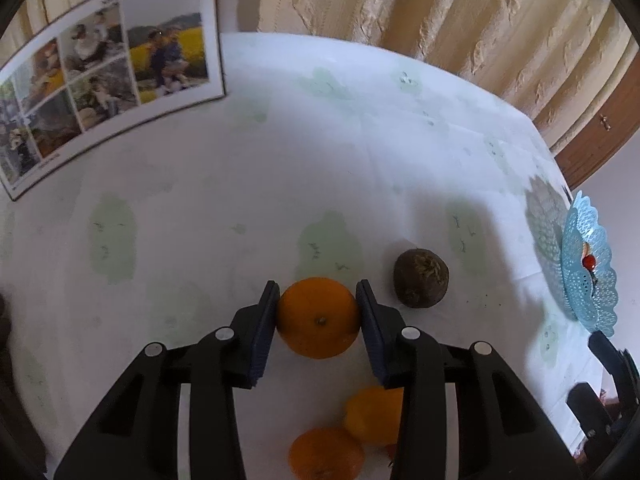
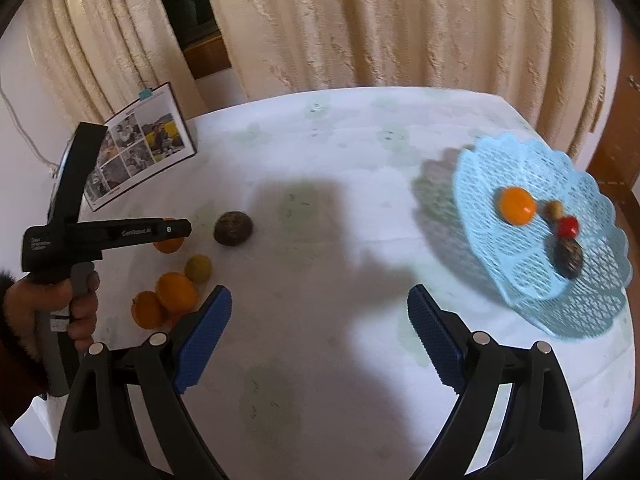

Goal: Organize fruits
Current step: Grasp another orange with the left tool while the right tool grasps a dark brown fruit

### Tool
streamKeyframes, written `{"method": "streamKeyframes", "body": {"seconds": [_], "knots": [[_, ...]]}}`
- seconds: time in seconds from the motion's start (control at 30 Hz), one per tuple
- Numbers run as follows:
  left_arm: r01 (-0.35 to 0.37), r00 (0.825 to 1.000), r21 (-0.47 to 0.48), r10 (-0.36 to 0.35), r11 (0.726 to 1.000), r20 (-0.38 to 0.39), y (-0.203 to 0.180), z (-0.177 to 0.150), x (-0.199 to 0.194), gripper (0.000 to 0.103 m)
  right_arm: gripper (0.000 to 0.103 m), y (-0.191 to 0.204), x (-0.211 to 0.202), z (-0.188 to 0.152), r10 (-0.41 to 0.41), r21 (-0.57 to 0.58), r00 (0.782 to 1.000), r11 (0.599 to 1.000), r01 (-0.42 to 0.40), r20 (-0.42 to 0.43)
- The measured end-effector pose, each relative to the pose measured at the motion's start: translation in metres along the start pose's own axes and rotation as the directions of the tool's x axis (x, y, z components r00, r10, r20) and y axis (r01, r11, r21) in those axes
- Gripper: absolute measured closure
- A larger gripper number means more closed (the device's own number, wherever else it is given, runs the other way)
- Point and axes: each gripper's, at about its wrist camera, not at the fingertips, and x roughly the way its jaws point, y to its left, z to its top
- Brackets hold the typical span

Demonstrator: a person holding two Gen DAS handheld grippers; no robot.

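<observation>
A white cloth-covered table [image 2: 340, 240] stands before cream curtains. The blue basket [image 2: 500, 280], far right, holds an orange fruit, a red one and two small dark ones, perhaps. The left gripper [image 1: 318, 312] clamps an orange [image 1: 318, 318]; several fruits remain loose. The right gripper [image 2: 320, 336] gapes empty.

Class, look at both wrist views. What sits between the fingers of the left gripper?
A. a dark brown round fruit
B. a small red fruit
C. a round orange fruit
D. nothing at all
C: in the left wrist view the round orange fruit sits between the fingers of the left gripper, while the dark brown round fruit lies apart on the table.
</observation>
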Motion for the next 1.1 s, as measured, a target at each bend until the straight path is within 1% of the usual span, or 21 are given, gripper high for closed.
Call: {"method": "streamKeyframes", "body": {"seconds": [0.23,0.37,0.5,0.6,0.63,0.7,0.77,0.8,0.83,0.87,0.9,0.97,1.03,1.1], "knots": [[-0.020,0.998,-0.009,0.021,1.000,0.055,0.018,0.002,-0.034,0.063,0.012,0.028,0.026,0.022,0.055,-0.041,0.998,0.998,-0.055,0.002],[-0.034,0.997,-0.014,0.035,0.999,0.071,0.027,-0.001,-0.048,0.063,0.012,0.048,0.048,0.038,0.078,-0.071,0.997,0.994,-0.078,-0.003],[-0.038,0.996,-0.027,0.040,0.999,0.078,0.035,-0.005,-0.057,0.063,0.012,0.066,0.072,0.050,0.077,-0.099,0.997,0.992,-0.078,-0.022],[-0.041,0.996,-0.036,0.044,0.999,0.080,0.041,-0.007,-0.062,0.063,0.012,0.074,0.092,0.054,0.055,-0.114,0.997,0.992,-0.060,-0.046],[-0.042,0.996,-0.037,0.045,0.998,0.080,0.043,-0.007,-0.063,0.063,0.014,0.077,0.099,0.055,0.048,-0.119,0.997,0.991,-0.055,-0.055],[-0.043,0.996,-0.040,0.046,0.998,0.078,0.046,-0.009,-0.064,0.063,0.017,0.081,0.108,0.055,0.037,-0.131,0.997,0.990,-0.045,-0.067],[-0.047,0.996,-0.042,0.050,0.998,0.073,0.049,-0.011,-0.065,0.063,0.025,0.085,0.118,0.053,0.022,-0.141,0.996,0.989,-0.034,-0.085],[-0.048,0.996,-0.044,0.051,0.998,0.072,0.050,-0.011,-0.065,0.063,0.027,0.085,0.121,0.052,0.017,-0.144,0.996,0.989,-0.030,-0.092],[-0.048,0.996,-0.046,0.051,0.998,0.070,0.051,-0.011,-0.064,0.063,0.031,0.085,0.123,0.051,0.011,-0.148,0.995,0.989,-0.025,-0.097],[-0.049,0.996,-0.047,0.052,0.998,0.069,0.052,-0.011,-0.064,0.063,0.037,0.086,0.126,0.051,0.005,-0.153,0.995,0.988,-0.021,-0.105],[-0.050,0.996,-0.048,0.053,0.998,0.069,0.052,-0.011,-0.064,0.063,0.041,0.087,0.129,0.050,0.001,-0.157,0.994,0.987,-0.019,-0.112],[-0.050,0.996,-0.050,0.053,0.998,0.068,0.053,-0.011,-0.064,0.063,0.059,0.088,0.133,0.048,-0.008,-0.167,0.992,0.986,-0.013,-0.128],[-0.049,0.996,-0.048,0.052,0.998,0.067,0.052,-0.011,-0.063,0.063,0.059,0.086,0.132,0.047,-0.005,-0.172,0.992,0.985,-0.017,-0.130],[-0.047,0.996,-0.045,0.050,0.998,0.067,0.051,-0.010,-0.063,0.063,0.060,0.084,0.121,0.048,0.007,-0.171,0.994,0.985,-0.025,-0.108]]}}
